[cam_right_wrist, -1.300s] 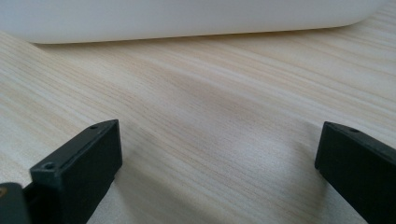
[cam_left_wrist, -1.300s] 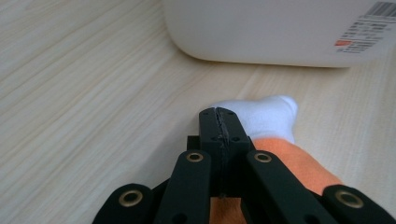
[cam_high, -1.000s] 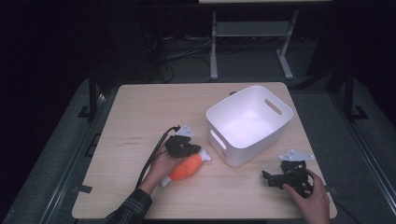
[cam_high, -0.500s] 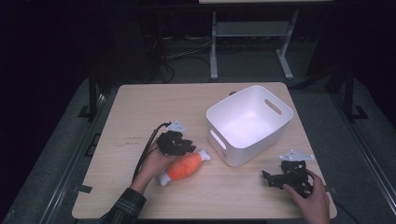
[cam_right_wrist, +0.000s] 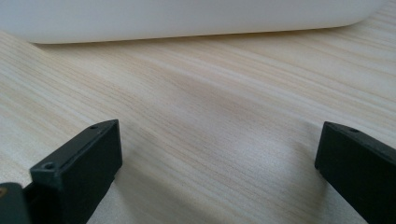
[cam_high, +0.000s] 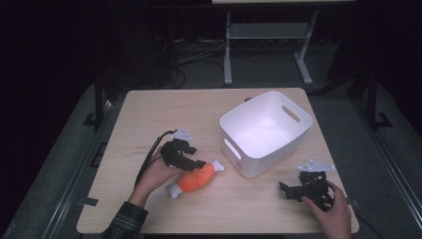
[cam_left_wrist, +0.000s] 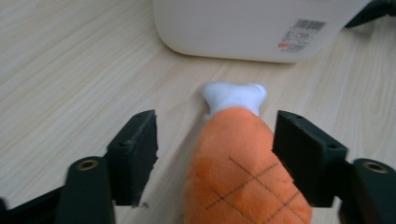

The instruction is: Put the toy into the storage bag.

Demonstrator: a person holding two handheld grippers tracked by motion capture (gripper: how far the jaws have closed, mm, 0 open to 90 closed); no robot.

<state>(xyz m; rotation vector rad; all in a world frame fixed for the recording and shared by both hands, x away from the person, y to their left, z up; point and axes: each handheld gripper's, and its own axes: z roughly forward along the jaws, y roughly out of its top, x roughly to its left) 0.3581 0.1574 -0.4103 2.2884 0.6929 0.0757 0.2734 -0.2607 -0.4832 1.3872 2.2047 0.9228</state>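
Our left gripper (cam_left_wrist: 215, 154) has just been opening its jaws, and the orange plush drumstick (cam_high: 195, 178) lies on the table (cam_high: 149, 114) between the pads, unclamped, just beside the white bin (cam_high: 266, 132). We should draw straight back without snagging its fuzzy side. Our right gripper (cam_right_wrist: 219, 163) rests near the bin, jaws wide apart, empty.
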